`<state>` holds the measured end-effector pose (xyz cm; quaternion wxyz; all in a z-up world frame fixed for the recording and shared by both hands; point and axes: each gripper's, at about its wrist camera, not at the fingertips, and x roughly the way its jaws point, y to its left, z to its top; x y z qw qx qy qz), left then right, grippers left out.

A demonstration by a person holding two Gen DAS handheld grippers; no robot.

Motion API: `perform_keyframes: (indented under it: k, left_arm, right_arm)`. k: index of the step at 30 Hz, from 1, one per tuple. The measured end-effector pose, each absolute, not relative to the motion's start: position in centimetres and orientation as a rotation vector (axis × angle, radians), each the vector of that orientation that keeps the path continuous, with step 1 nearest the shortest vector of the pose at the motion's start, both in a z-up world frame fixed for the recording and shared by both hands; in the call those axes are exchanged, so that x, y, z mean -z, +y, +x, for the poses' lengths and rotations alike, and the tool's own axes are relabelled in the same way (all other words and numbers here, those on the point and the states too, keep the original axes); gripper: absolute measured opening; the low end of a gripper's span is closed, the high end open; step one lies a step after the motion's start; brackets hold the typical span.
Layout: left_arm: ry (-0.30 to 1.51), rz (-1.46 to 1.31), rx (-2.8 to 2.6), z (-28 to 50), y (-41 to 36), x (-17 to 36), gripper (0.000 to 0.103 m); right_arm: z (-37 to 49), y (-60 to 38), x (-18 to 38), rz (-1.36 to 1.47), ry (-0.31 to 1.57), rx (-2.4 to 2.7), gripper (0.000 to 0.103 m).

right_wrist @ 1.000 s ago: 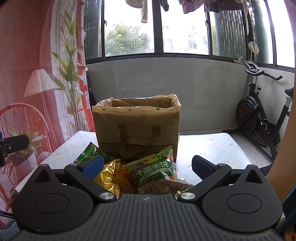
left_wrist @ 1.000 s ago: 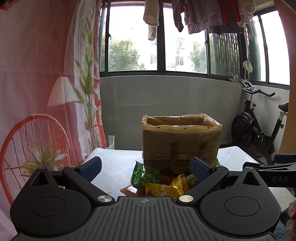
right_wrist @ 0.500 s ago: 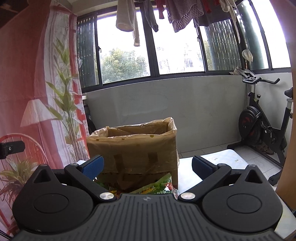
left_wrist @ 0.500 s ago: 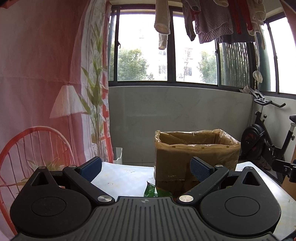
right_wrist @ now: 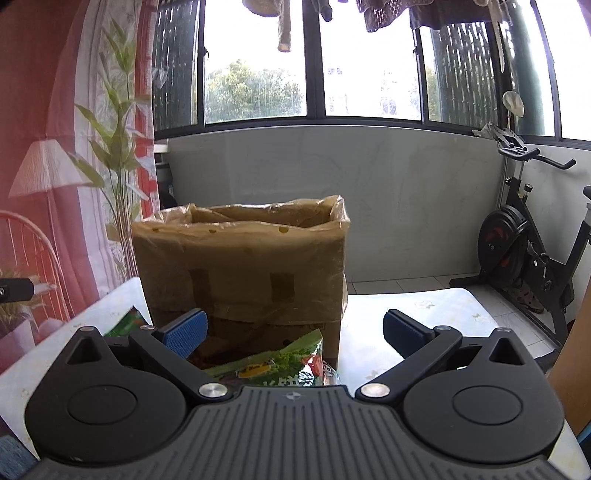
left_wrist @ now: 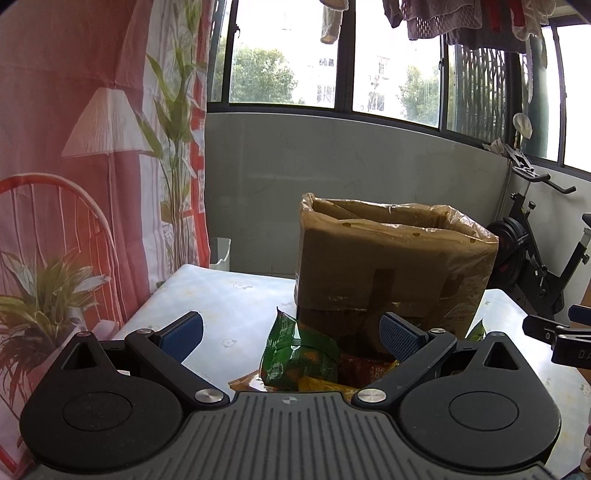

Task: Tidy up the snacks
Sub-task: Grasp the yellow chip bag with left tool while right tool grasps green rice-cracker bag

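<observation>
Both views dipped — snack packets (left_wrist: 299, 360) back in sight, floral table (left_wrist: 229, 295), exercise bike (right_wrist: 524, 254) behind, both claws wide, empty.

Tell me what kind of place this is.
Probably an enclosed home balcony used as a spare room: laundry hangs above the wide windows, an exercise bike stands in the corner, and a table holds snack packets beside a cardboard box.
</observation>
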<state>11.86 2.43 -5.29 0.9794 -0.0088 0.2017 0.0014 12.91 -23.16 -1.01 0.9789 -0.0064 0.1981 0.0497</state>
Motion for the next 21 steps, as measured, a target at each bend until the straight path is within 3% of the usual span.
perform_keyframes:
  k: [10, 21]
  left_arm:
    - [0.524, -0.023, 0.048, 13.9, 1.4, 9.2, 0.102]
    - [0.599, -0.005, 0.103, 15.2, -0.2, 11.5, 0.102]
  right_arm:
    - [16.3, -21.9, 6.7, -0.11, 0.549, -0.2, 0.101]
    - [17.5, -23.2, 9.6, -0.032, 0.657, -0.269, 0.098]
